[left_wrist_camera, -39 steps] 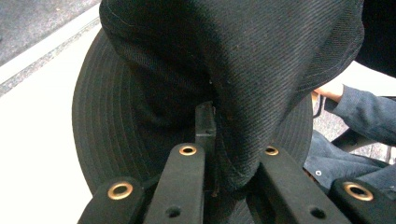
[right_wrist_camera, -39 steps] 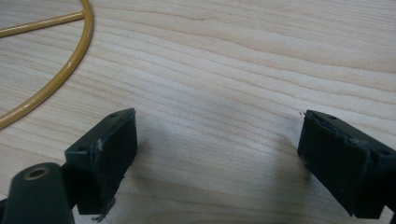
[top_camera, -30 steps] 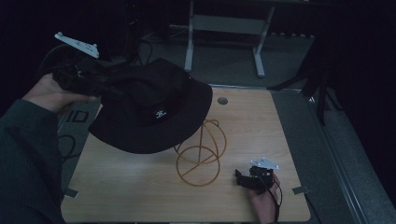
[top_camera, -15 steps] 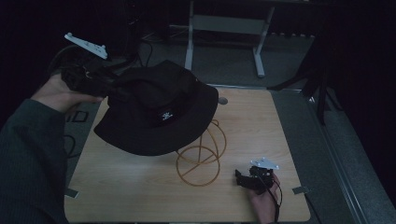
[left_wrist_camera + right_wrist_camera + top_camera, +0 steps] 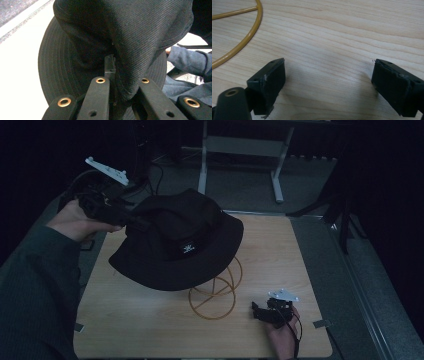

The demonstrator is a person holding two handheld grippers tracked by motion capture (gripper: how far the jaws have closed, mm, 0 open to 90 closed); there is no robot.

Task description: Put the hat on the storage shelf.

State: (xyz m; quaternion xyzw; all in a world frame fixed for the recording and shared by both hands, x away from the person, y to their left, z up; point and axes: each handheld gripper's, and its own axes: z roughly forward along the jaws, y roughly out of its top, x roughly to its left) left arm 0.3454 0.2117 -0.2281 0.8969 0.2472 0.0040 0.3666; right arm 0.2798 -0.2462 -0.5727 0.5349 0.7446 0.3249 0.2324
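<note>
A black bucket hat (image 5: 185, 240) with a small white label hangs above the table, its brim over the top of a yellow wire stand (image 5: 215, 302). My left gripper (image 5: 135, 222) comes in from the left and is shut on the hat's crown. In the left gripper view a fold of the hat's fabric (image 5: 140, 30) is pinched between the jaws of the left gripper (image 5: 113, 72). My right gripper (image 5: 257, 312) rests on the table at the front right, beside the stand's base ring. In the right gripper view it (image 5: 328, 75) stands open over bare wood, with the ring (image 5: 249, 37) at the left.
The wooden table (image 5: 300, 250) has bare surface at the right and front left. Beyond its far edge stands a grey metal frame (image 5: 240, 150) on the floor. Cables (image 5: 155, 170) lie at the back left. A person's blue sleeve (image 5: 187, 57) shows behind the hat.
My left gripper has carried the hat to the right, so the hat now sits more over the wire stand. The right gripper has stayed still on the table.
</note>
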